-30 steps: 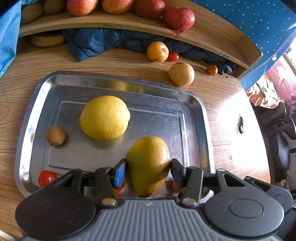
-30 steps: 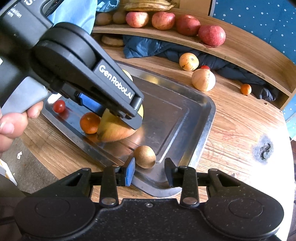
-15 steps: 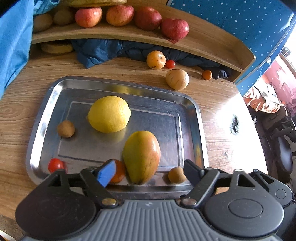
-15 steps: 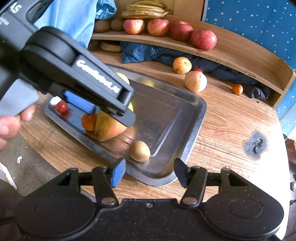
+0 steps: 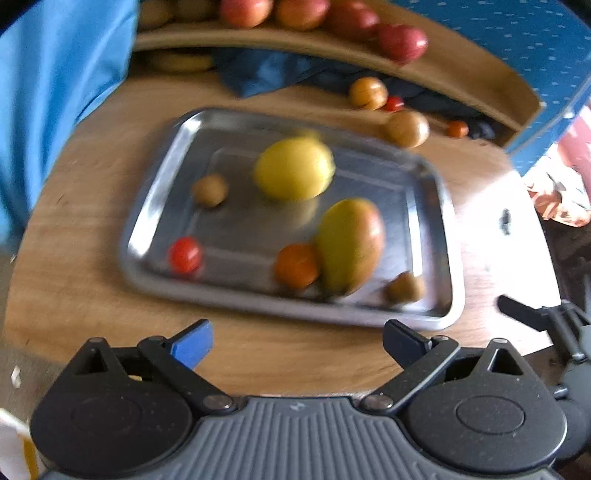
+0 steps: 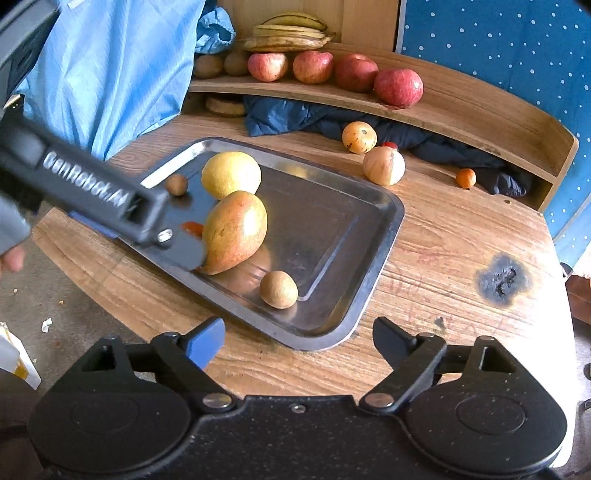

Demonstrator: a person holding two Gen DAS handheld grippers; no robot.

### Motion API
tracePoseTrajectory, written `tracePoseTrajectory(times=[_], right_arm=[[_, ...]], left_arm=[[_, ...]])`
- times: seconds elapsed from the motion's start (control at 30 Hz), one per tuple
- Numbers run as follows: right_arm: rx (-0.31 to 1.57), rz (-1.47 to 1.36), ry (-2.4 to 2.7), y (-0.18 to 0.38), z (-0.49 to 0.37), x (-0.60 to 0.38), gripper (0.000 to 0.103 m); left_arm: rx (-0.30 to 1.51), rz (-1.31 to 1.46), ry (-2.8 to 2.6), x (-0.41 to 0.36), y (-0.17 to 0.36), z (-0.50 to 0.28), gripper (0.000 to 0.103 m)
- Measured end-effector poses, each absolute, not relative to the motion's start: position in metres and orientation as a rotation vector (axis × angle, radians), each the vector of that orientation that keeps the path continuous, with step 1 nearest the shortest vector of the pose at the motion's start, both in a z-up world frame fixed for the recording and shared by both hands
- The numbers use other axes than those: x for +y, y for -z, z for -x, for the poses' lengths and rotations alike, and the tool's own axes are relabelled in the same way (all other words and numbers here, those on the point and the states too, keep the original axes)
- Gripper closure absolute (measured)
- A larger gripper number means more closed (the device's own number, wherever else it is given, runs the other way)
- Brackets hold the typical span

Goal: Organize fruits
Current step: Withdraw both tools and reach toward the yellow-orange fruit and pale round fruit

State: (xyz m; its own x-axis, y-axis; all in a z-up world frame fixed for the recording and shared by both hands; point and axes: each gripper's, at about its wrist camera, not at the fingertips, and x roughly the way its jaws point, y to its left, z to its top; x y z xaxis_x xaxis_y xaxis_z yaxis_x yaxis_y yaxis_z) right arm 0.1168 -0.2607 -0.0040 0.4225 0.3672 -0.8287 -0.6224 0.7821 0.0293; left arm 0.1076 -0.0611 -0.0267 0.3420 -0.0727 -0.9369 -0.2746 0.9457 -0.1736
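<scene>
A steel tray [image 5: 155, 177] [image 6: 373, 280] on the wooden table holds a yellow lemon [image 5: 293, 168] [image 6: 231, 173], a mango [image 5: 349, 245] [image 6: 236, 230], an orange tomato [image 5: 295, 265], a red tomato [image 5: 184, 254] and two small brown fruits [image 5: 404, 288] [image 6: 279, 289] [image 5: 209, 190]. My left gripper [image 5: 295, 341] hangs over the table's near edge in front of the tray, jaws opening, nothing between them. My right gripper [image 6: 299, 339] stands just before the tray's near corner, jaws opening and empty. The left gripper's body [image 6: 85, 184] crosses the right wrist view and hides the tray's left side.
A curved wooden shelf [image 6: 461, 107] at the back carries red apples [image 6: 399, 88] and bananas [image 6: 288, 35]. Loose round fruits [image 6: 383, 165] [image 6: 359, 137] and a small orange one [image 6: 465, 178] lie by a dark blue cloth [image 6: 295, 118]. A burn mark [image 6: 501, 280] scars the table's right side.
My left gripper let go of the mango, opened wide and drew back off the tray. My right gripper opened too and pulled back from the small brown fruit, which stays on the tray.
</scene>
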Motion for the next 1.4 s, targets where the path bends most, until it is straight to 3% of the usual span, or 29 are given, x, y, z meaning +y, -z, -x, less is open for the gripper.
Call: tracePoseTrajectory(times=[0.33, 1.4], right_arm=[[0.95, 0.284, -0.612, 0.002, -0.116, -0.27, 0.005], [0.944, 0.208, -0.465, 0.004, -0.182, -0.28, 0.003]], left_arm=[[1.269, 0.299, -0.271, -0.047, 0.029, -0.092, 0.001], [1.184, 0.229, -0.272, -0.047, 0.007, -0.177, 0.001]])
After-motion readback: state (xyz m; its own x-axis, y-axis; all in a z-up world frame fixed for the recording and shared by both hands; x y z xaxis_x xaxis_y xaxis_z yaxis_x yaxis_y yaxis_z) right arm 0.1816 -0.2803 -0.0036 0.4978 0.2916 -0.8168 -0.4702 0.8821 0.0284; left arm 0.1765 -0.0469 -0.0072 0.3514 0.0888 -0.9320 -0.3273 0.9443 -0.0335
